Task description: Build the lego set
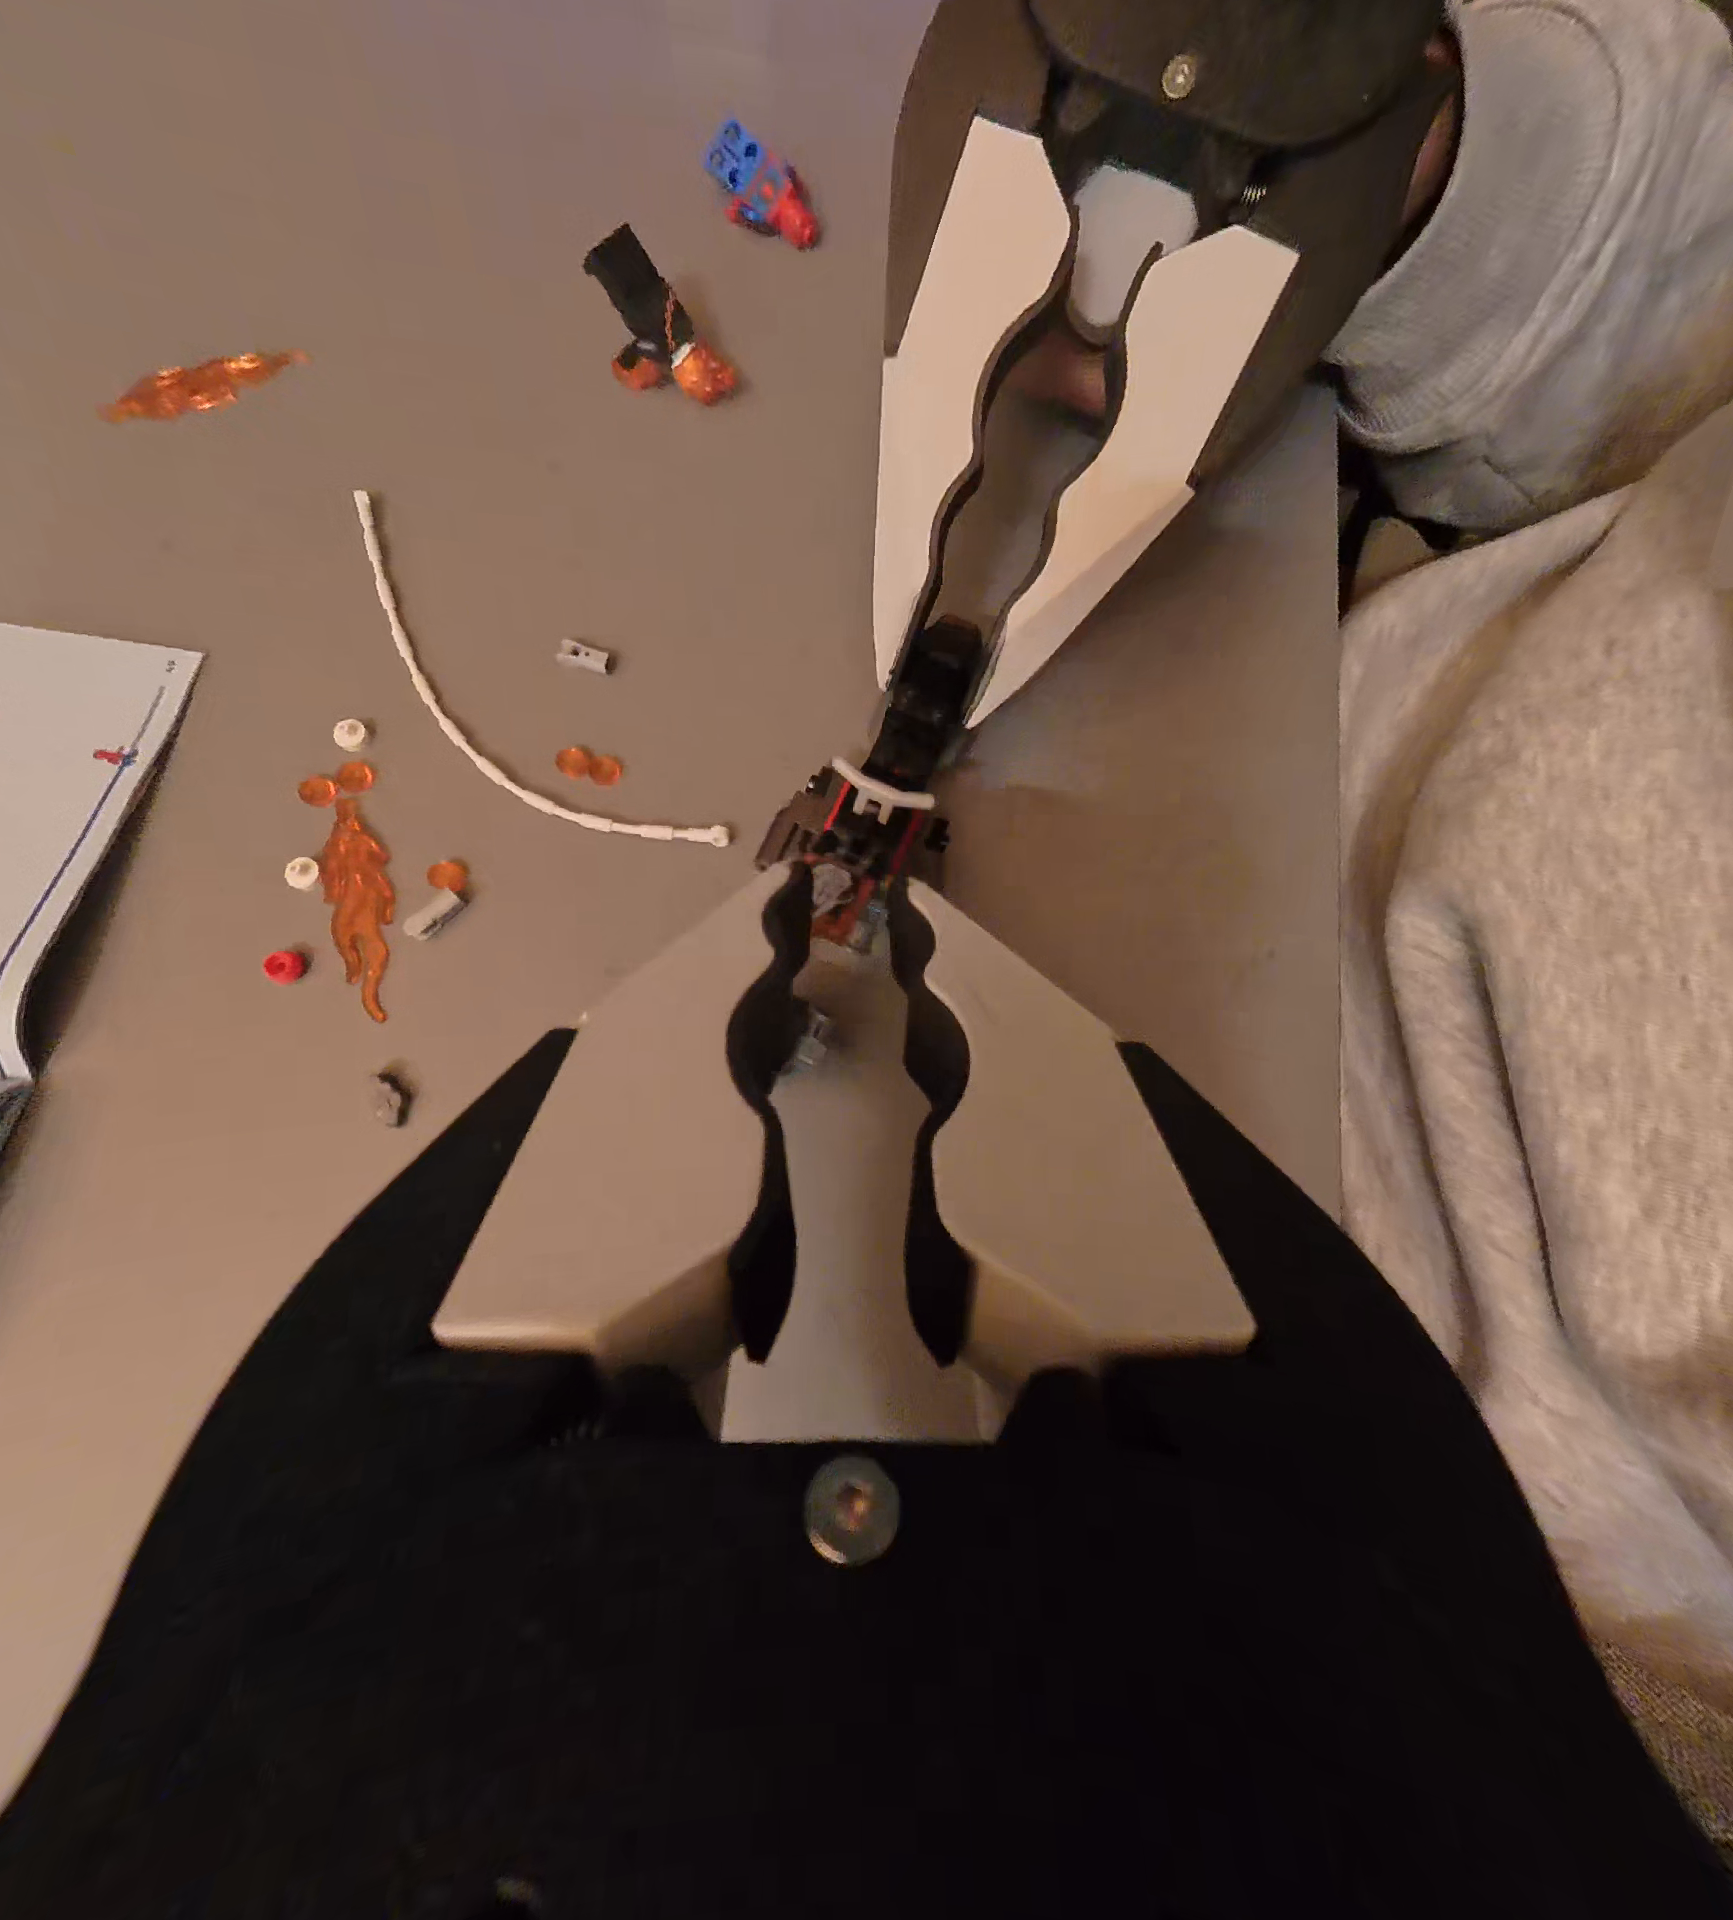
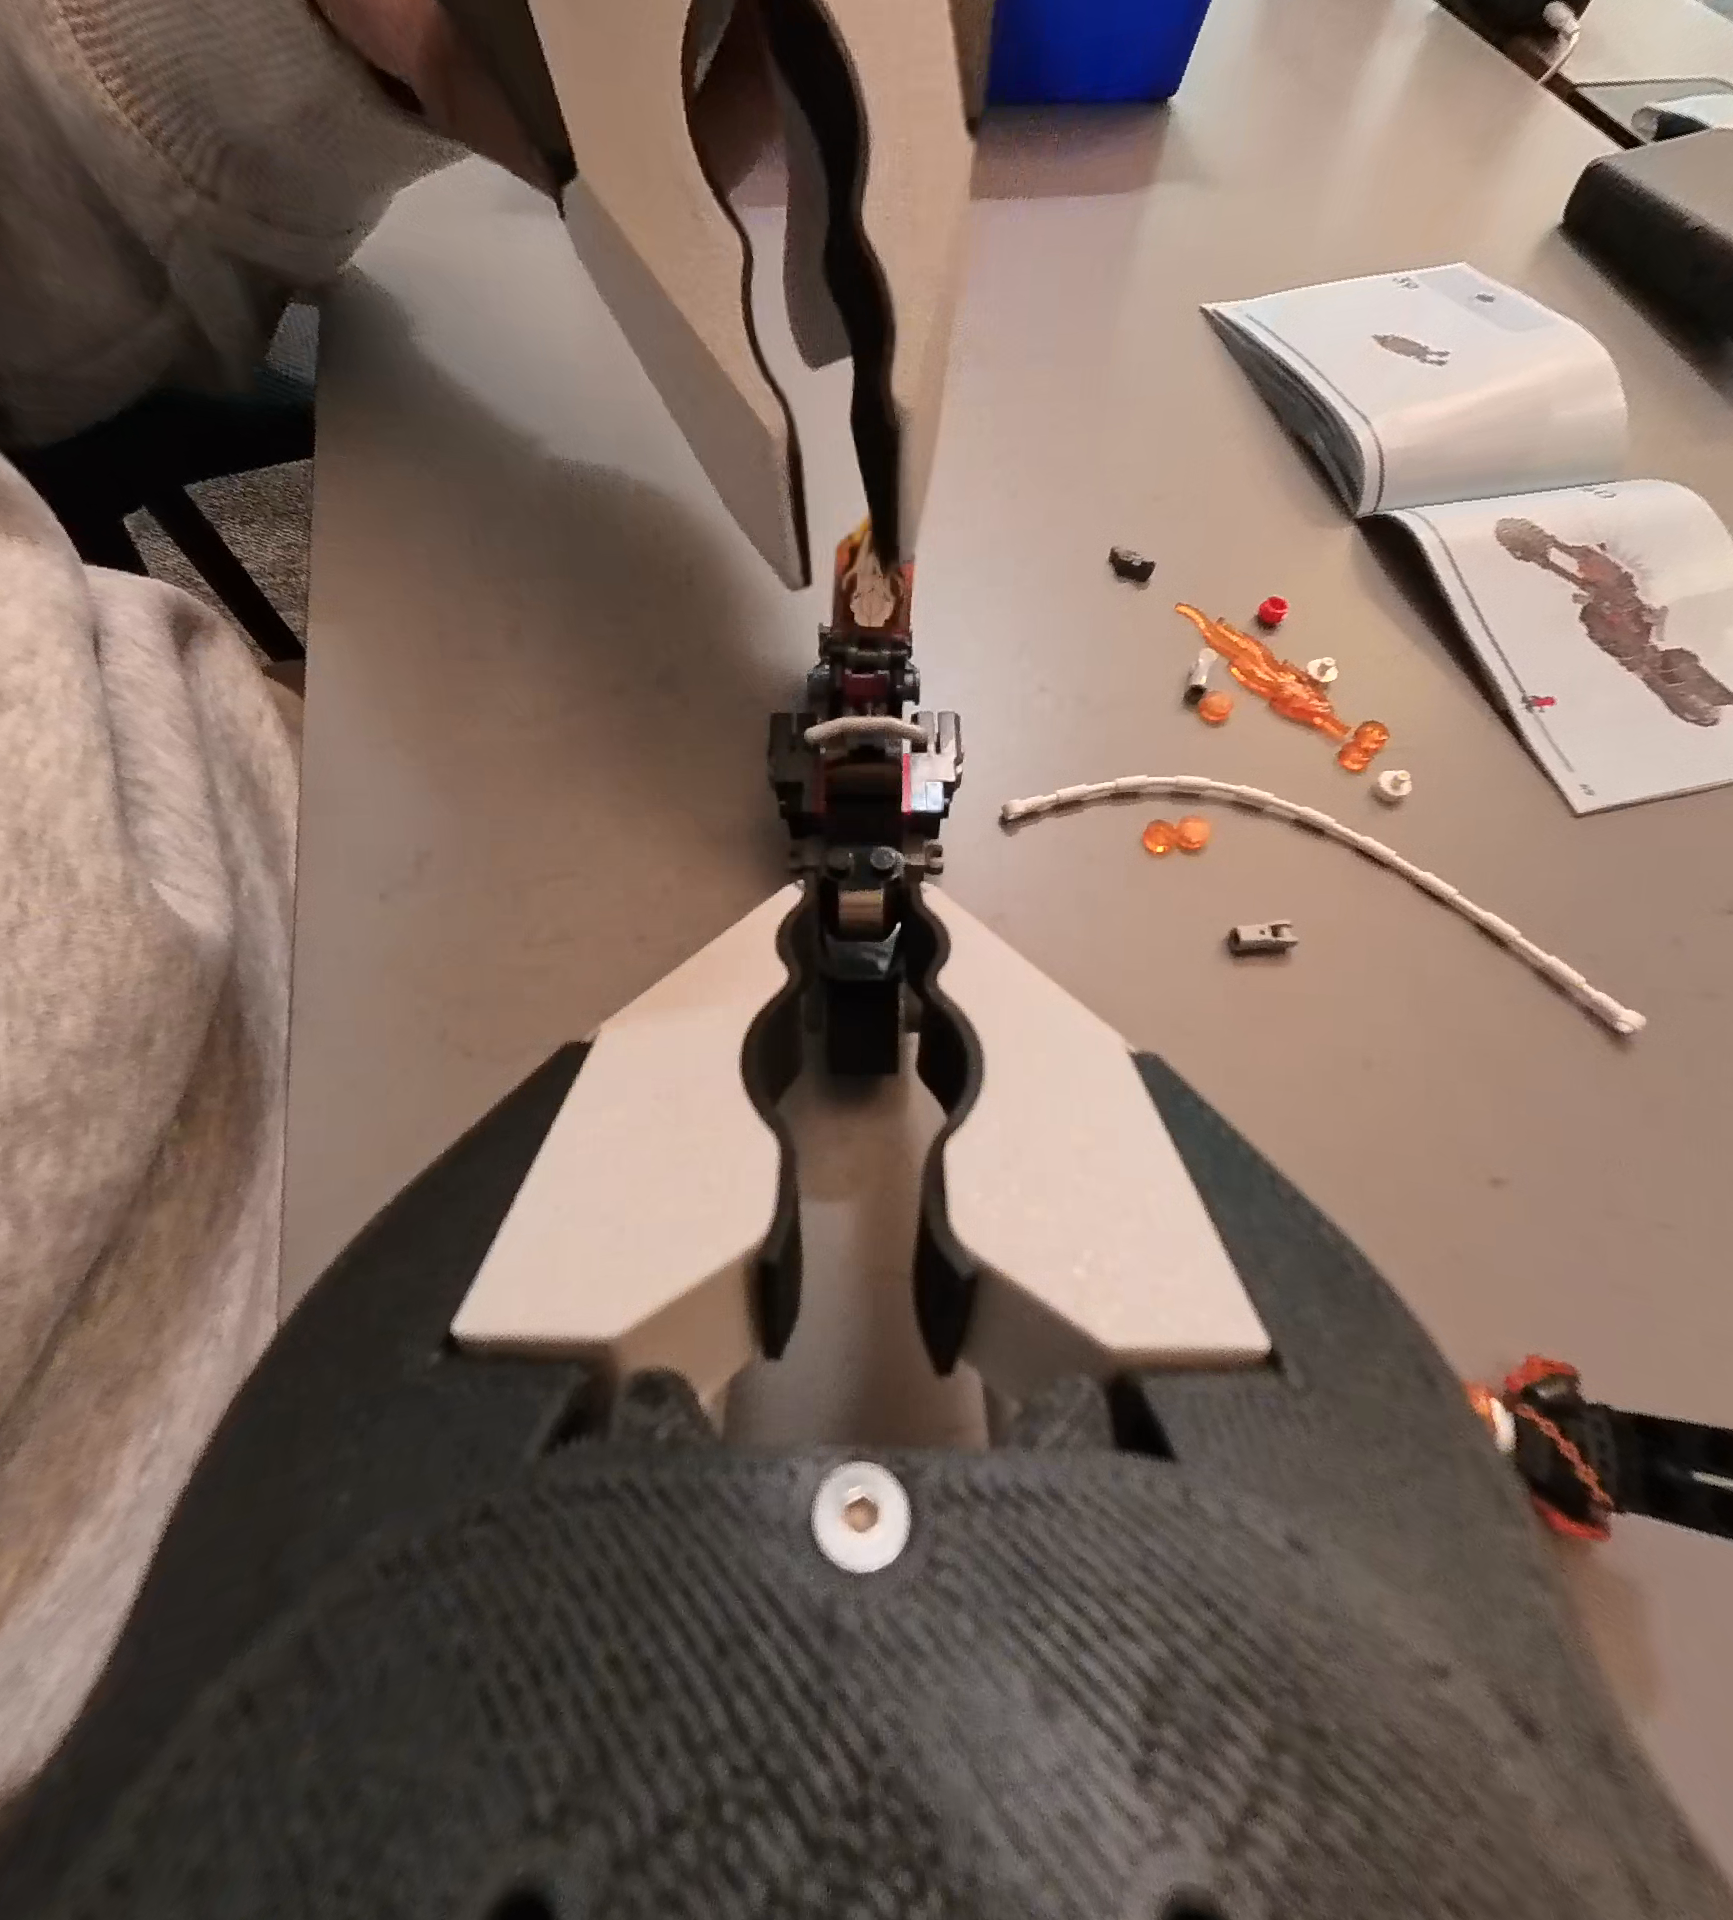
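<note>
A small dark Lego model in black, brown and red, with a white curved piece across it, is held between both grippers just above the grey table. My left gripper is shut on its orange and grey front end. My right gripper comes from the far side and is shut on its black rear end. In the right wrist view the model runs from my right gripper up to my left gripper.
Loose parts lie on the table: a white flexible rod, an orange flame, small round studs, a grey clip, a black figure and a blue-red figure. An open instruction booklet lies beyond. A grey sleeve is beside the table edge. Across from one pair of fingers to the other is roughly 6 cm.
</note>
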Tool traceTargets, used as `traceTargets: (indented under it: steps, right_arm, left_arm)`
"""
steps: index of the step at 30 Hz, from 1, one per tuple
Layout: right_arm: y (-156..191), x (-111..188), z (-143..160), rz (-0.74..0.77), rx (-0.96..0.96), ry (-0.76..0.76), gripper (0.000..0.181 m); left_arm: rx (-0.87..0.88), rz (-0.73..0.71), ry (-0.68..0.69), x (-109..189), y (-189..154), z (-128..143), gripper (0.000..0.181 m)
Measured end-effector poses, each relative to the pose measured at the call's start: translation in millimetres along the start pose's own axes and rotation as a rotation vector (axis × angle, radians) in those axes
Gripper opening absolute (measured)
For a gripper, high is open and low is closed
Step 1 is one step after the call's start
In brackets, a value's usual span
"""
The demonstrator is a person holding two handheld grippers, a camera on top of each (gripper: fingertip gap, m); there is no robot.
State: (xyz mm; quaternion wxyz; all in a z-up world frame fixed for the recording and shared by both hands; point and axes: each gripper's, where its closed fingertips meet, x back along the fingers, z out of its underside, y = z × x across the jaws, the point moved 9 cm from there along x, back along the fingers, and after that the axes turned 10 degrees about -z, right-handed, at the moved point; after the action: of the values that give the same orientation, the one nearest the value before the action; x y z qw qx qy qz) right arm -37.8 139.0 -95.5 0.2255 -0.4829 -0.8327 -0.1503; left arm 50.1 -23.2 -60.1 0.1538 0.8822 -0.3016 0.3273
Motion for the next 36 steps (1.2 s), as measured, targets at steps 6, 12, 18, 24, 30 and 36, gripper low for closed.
traceTargets:
  steps: [6,12,18,24,30,36]
  right_arm:
    - [0,0,0,0.0,-0.004,0.001,0.013]
    - [0,0,0,0.001,0.001,0.001,0.013]
    - [1,0,0,0.001,0.002,0.001,0.014]
    - [1,0,0,-0.002,0.002,0.0,0.014]
    - [1,0,0,-0.004,0.0,0.0,0.014]
    - [0,1,0,-0.005,-0.009,0.0,0.014]
  left_arm:
    - [0.04,0.026,0.083,-7,-2,8,0.014]
    - [0.079,0.059,0.067,-6,1,11,0.015]
    - [0.089,0.004,0.052,-8,7,13,0.031]
    - [0.052,-0.015,0.079,-12,4,16,0.022]
    - [0.06,-0.023,0.077,-11,4,17,0.018]
    - [0.048,-0.047,0.086,-12,1,18,0.018]
